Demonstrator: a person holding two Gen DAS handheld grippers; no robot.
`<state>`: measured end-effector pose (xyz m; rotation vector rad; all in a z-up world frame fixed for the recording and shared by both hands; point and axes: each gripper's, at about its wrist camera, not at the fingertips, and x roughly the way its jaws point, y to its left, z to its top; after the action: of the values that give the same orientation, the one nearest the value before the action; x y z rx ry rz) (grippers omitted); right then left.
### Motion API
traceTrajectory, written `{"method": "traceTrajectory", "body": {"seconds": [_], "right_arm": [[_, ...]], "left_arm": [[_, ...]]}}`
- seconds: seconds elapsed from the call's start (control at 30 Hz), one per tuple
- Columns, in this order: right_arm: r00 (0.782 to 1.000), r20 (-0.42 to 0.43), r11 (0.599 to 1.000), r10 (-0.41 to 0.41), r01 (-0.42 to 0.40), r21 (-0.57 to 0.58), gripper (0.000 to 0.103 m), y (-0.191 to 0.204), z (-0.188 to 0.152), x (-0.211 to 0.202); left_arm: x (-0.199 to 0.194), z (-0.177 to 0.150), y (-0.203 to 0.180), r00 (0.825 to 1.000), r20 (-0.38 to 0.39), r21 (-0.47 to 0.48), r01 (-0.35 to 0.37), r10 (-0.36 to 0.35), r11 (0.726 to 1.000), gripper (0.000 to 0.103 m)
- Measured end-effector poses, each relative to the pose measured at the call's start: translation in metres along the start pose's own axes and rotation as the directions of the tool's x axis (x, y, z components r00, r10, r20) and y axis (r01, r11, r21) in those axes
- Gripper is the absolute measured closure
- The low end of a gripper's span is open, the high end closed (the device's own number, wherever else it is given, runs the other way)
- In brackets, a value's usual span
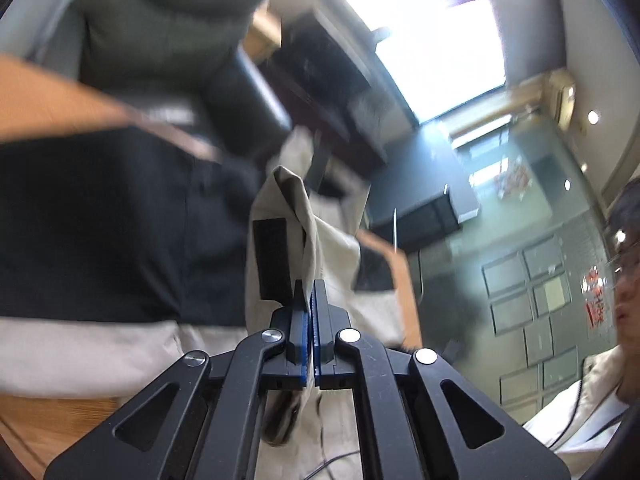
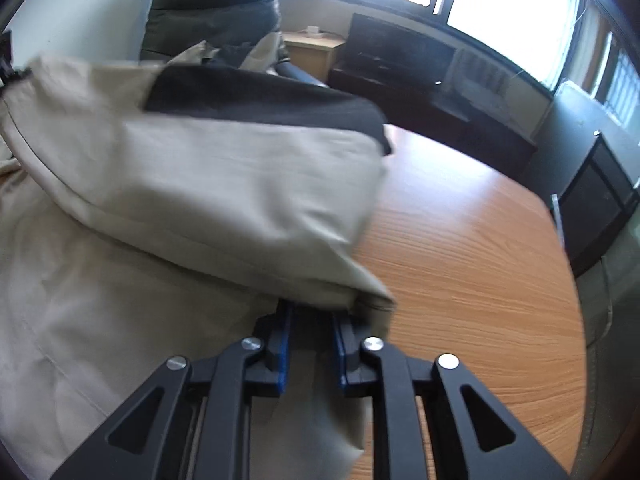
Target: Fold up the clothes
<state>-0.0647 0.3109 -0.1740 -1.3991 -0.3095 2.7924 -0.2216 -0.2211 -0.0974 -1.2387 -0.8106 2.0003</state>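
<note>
A beige garment with black panels (image 2: 224, 184) lies partly on the wooden table (image 2: 472, 272) and is lifted at one side. My right gripper (image 2: 312, 312) is shut on a thick folded edge of the beige garment, its tips hidden under the cloth. My left gripper (image 1: 310, 288) is shut on a beige edge of the same garment (image 1: 296, 216) beside a black patch (image 1: 272, 256), holding it up in the air. The left wrist view is tilted and blurred.
A dark armchair (image 2: 212, 8) stands behind the table. A dark low cabinet (image 2: 400, 60) and a small wooden side table (image 2: 312, 50) stand under the windows. A person's face (image 1: 624, 292) is at the right edge of the left wrist view.
</note>
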Motion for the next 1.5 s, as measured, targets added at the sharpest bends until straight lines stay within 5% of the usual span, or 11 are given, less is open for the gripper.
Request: {"method": "traceTrajectory", "body": {"seconds": [0.07, 0.2, 0.37, 0.6, 0.77, 0.87, 1.07, 1.17, 1.3, 1.43, 1.5], "right_arm": [[0.999, 0.004, 0.999, -0.034, 0.034, 0.012, 0.097, 0.001, -0.004, 0.003], [0.996, 0.013, 0.994, -0.088, 0.088, 0.061, 0.100, 0.002, -0.006, 0.004], [0.984, 0.050, 0.979, -0.171, 0.164, 0.118, 0.103, 0.001, -0.008, -0.007], [0.977, 0.108, 0.964, -0.184, 0.158, 0.216, 0.103, -0.006, -0.017, -0.025], [0.989, 0.097, 0.990, -0.114, 0.105, 0.096, 0.103, 0.018, -0.001, -0.016], [0.979, 0.113, 0.986, -0.167, 0.169, -0.009, 0.103, 0.037, 0.008, -0.012], [0.960, 0.091, 0.948, -0.266, 0.243, 0.206, 0.103, -0.006, -0.005, -0.028], [0.967, 0.034, 0.945, -0.252, 0.238, 0.224, 0.103, -0.016, -0.020, -0.026], [0.994, 0.067, 0.989, -0.091, 0.083, 0.123, 0.101, -0.005, -0.027, -0.036], [0.991, 0.135, 0.999, 0.004, 0.000, -0.033, 0.100, 0.022, -0.024, -0.061], [0.983, 0.184, 0.999, 0.010, -0.001, -0.049, 0.089, 0.028, -0.017, -0.076]], "left_arm": [[-0.015, 0.005, 0.002, 1.000, -0.001, -0.006, -0.013, 0.013, 1.000, 0.102], [0.005, -0.009, 0.041, 0.979, -0.151, -0.045, -0.148, 0.140, 0.988, 0.102], [0.030, -0.038, 0.083, 0.963, -0.235, -0.079, -0.156, 0.134, 0.985, 0.102], [0.046, -0.048, 0.087, 0.957, -0.271, -0.049, -0.121, 0.103, 0.991, 0.099], [0.047, -0.045, 0.088, 0.949, -0.289, -0.048, -0.145, 0.126, 0.988, 0.098], [0.035, -0.048, 0.088, 0.943, -0.302, -0.052, -0.161, 0.138, 0.986, 0.098], [0.003, -0.063, 0.081, 0.951, -0.263, -0.119, -0.197, 0.161, 0.973, 0.099], [-0.009, -0.069, 0.076, 0.949, -0.260, -0.118, -0.216, 0.179, 0.969, 0.099], [-0.003, -0.071, 0.060, 0.948, -0.258, -0.086, -0.215, 0.186, 0.973, 0.099], [0.037, -0.045, 0.005, 0.961, -0.255, 0.057, -0.091, 0.103, 0.994, 0.098], [0.068, -0.033, -0.024, 0.956, -0.284, 0.144, -0.026, 0.067, 0.989, 0.091]]}}
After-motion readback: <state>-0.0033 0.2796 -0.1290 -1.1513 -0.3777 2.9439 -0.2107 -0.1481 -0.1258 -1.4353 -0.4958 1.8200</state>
